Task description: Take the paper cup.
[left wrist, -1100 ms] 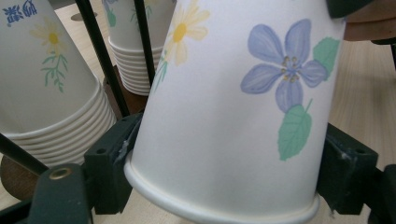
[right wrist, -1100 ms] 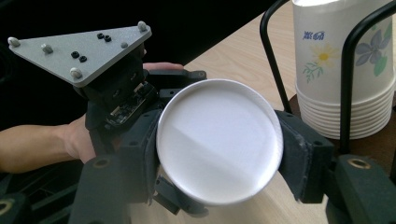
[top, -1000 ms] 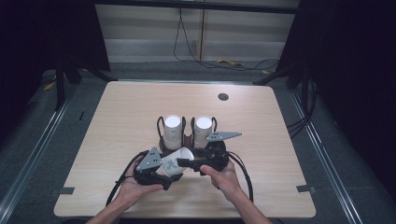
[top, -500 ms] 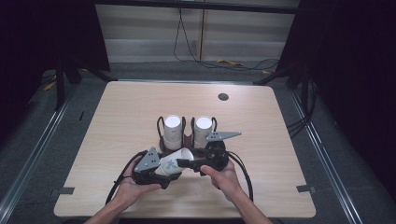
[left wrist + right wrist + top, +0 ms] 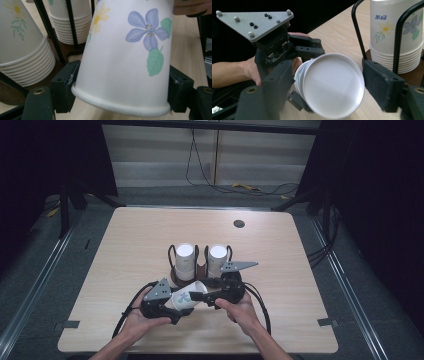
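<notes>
While the left gripper (image 5: 172, 306) clamps the white paper cup printed with blue and yellow flowers (image 5: 186, 299) across its wall near the rolled rim, pads pressed on either side as the left gripper view shows (image 5: 125, 62), the right gripper (image 5: 209, 290) stands with its jaws apart around the cup's closed base end, a gap visible between at least the right-hand pad and the paper in the right gripper view (image 5: 332, 97); those jaws have just been opening, the left ones closing. The cup lies tilted above the pale wooden table (image 5: 300, 250), its long axis running from the left gripper up and away toward the right one, so the base points at the right gripper and the mouth back toward the left hand. Just beyond both grippers stands the dark wire rack on a brown base (image 5: 200, 265), holding two upside-down stacks of matching cups (image 5: 184, 260), close enough that a pull straight forward would likely strike it. I judge the free room lies to the sides and toward the near table edge, where bare board is open for drawing the cup away.
</notes>
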Tool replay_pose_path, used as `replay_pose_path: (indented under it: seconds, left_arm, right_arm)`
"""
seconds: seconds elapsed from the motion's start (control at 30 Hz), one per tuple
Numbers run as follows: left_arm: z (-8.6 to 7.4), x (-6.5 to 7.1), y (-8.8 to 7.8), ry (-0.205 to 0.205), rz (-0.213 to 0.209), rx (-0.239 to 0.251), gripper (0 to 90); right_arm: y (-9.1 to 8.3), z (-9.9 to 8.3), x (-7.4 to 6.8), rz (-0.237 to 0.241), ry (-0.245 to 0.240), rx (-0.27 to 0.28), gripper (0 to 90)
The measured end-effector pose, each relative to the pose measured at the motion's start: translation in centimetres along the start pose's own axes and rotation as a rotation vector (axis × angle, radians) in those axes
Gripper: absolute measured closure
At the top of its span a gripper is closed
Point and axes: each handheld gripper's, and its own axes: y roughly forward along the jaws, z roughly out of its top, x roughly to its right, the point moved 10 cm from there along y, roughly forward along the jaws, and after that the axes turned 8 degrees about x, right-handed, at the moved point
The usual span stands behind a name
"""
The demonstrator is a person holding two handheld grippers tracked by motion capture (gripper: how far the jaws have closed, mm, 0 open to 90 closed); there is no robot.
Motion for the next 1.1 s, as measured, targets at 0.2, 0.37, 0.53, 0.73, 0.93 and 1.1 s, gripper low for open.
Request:
replay_pose_path:
  seconds: [0.2,0.37,0.53,0.73,0.93,1.1]
  left_arm:
    - [0.1,-0.1,-0.4,-0.015,-0.009,-0.008,25.1]
    - [0.2,-0.7,-1.0,-0.043,-0.002,-0.02,25.3]
    - [0.3,-1.1,-1.4,-0.054,-0.001,-0.023,25.6]
    - [0.2,-1.2,-1.8,-0.048,-0.006,-0.05,25.8]
    - [0.1,-1.3,-2.0,-0.045,-0.001,-0.067,25.8]
    - [0.2,-1.3,-2.1,-0.042,-0.005,-0.082,25.8]
  right_arm:
    - [-0.2,0.1,0.0,0.003,-0.012,-0.002,22.4]
    - [-0.6,0.2,0.1,-0.004,-0.018,-0.001,22.3]
    - [-1.0,0.2,0.1,-0.006,-0.035,-0.007,22.2]
    - [-1.3,0.1,0.1,-0.01,-0.077,-0.021,22.2]
    - [-1.3,-0.2,0.0,0.003,-0.089,-0.029,21.4]
    - [-1.5,-0.7,0.1,0.003,-0.109,-0.063,21.7]
